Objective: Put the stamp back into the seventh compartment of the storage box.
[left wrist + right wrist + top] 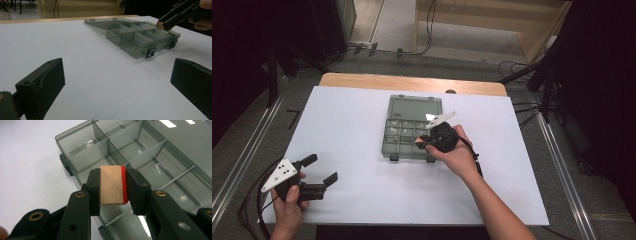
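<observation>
Right tongs (113,187) clamp the wooden block (111,185) above the organizer box (82,150); left tongs (117,82) gape empty.

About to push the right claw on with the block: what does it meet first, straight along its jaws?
Likely the clear organizer box: the right claw, shut on the wooden block, points into an open compartment near the front edge. The block would probably reach the compartment floor or a divider first; depth is unclear.

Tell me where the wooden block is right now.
The wooden block is clamped in the right gripper, hovering over the open organizer box's front-right compartments.
</observation>
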